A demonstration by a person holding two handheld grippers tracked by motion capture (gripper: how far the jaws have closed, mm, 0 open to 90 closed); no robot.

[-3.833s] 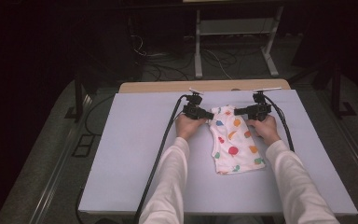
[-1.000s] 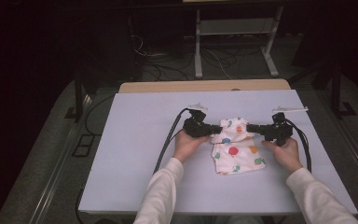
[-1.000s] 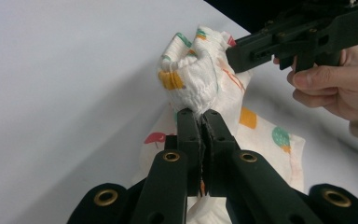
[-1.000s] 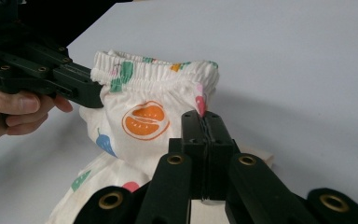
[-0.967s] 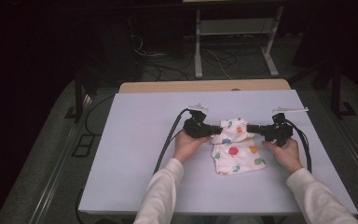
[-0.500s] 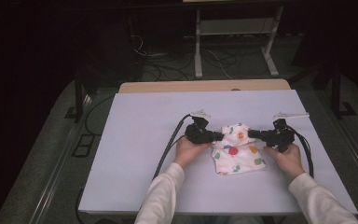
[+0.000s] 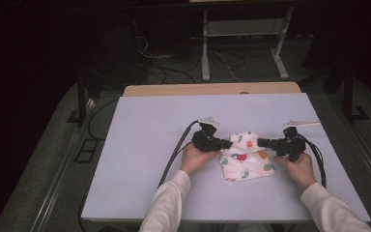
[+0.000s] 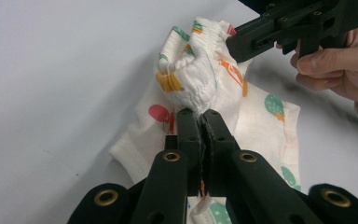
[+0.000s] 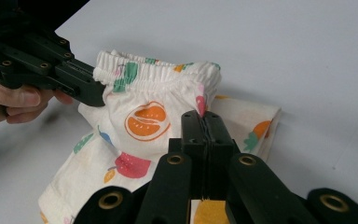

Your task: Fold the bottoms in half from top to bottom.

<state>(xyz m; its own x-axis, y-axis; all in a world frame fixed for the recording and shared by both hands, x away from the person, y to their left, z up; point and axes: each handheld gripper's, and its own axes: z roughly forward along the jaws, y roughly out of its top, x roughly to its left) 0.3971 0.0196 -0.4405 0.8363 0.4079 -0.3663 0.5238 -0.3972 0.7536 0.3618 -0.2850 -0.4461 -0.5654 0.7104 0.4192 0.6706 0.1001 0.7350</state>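
High view. A small white garment (image 7: 245, 155) printed with coloured fruit lies on the pale table (image 7: 140, 145), right of centre and toward the person's side. The left gripper (image 7: 224, 143) meets its left upper edge; the right gripper (image 7: 261, 142) meets its right upper edge. Both point inward at each other across the cloth. The upper part of the garment is bunched up between them; the lower part lies flat on the table. A hand (image 7: 195, 158) in a white sleeve holds the left tool, another hand (image 7: 297, 166) the right. Black cables trail from both tools toward the near edge. Beyond the table, a dark floor with loose cables and a white stand (image 7: 244, 36).

Left gripper view. The left gripper (image 8: 201, 122) has its jaws pressed together on a fold of the garment (image 8: 205, 70), just below the gathered elastic band. The cloth rises from the pinch and puckers above it. Across the fabric, the right gripper (image 8: 233, 44) grips the far end of the same band, its holder's fingers (image 8: 328, 60) wrapped round the handle. The rest of the cloth drapes down to the table (image 8: 51, 70).

Right gripper view. The right gripper (image 9: 207, 116) is clamped on the garment (image 9: 144, 121) at the side of the band, with cloth caught between the jaws. An orange slice print faces the camera. The left gripper (image 9: 95, 95) bites the opposite end of the band. The band stretches lifted between the two pinches; the lower cloth rests on the table (image 9: 284, 46).
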